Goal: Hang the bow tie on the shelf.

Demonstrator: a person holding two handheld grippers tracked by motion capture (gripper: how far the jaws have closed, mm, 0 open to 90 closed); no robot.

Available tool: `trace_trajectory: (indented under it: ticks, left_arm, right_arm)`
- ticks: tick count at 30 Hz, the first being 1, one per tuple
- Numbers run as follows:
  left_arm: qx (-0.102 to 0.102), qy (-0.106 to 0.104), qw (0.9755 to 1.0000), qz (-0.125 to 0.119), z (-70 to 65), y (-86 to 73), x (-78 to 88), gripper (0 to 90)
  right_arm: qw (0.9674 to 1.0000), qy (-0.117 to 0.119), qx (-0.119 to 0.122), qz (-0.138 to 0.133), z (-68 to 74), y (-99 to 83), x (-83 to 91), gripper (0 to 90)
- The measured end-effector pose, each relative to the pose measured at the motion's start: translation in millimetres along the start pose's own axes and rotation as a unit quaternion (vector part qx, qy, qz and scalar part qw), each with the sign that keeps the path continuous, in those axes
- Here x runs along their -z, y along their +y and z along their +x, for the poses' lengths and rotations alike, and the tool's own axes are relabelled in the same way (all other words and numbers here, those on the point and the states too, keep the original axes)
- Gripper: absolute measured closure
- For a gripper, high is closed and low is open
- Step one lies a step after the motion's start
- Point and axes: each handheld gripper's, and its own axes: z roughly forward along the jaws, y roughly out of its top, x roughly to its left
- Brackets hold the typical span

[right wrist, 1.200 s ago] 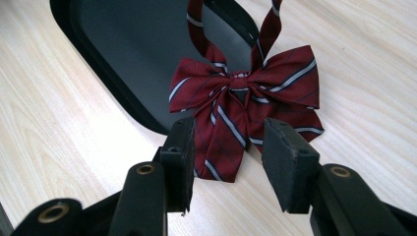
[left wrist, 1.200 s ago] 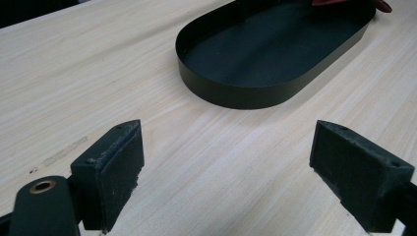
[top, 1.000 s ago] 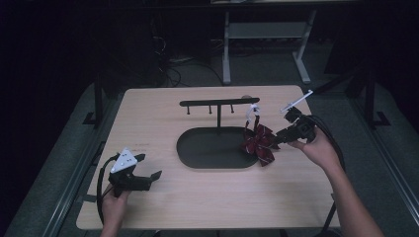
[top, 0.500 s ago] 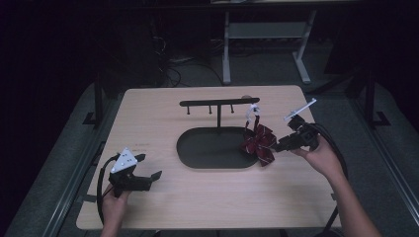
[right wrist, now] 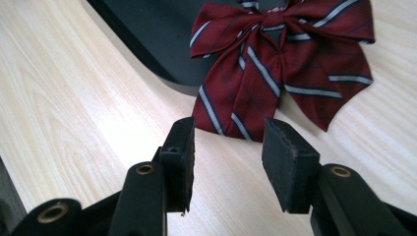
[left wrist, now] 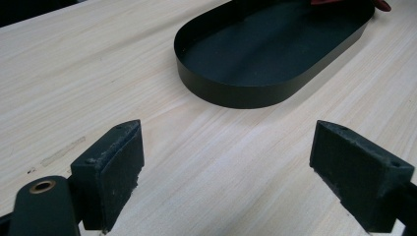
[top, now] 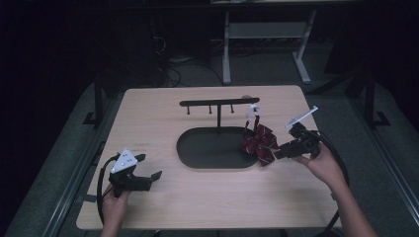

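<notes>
A dark red bow tie (top: 258, 143) with pale stripes lies over the right end of the black oval tray (top: 197, 163), its tails (right wrist: 236, 105) reaching onto the table. A white strap (top: 253, 112) runs from the bow up toward the right end of the black T-shaped stand (top: 219, 103). My right gripper (top: 277, 154) is low over the table just right of the bow, pointing at it. Its jaws are open (right wrist: 228, 137), and the bow's tail tips are just beyond them, with nothing between the pads. At the front left, my left gripper (top: 150, 166) is open wide (left wrist: 226, 147) over bare wood, facing the tray (left wrist: 236, 96).
The stand's post rises from the tray's back edge, and small pegs hang under its bar. The wooden table (top: 207, 202) has bare room in front of the tray and at the left. Cables trail from both grippers, and dark floor and desk legs lie beyond the far edge.
My right gripper has come down and nearer, settling low beside the bow tie. The bow tie, the tray and my left gripper have kept their places.
</notes>
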Motion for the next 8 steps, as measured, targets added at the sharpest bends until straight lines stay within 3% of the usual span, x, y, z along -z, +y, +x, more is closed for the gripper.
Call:
trace_trajectory:
  ticks: [8]
  left_arm:
    - [-0.008, -0.001, 1.0, 0.004, 1.3, 0.4, -1.7, 13.0]
  right_arm:
    - [0.9999, 0.009, -0.006, -0.007, 1.1, -17.9, -5.2, 53.3]
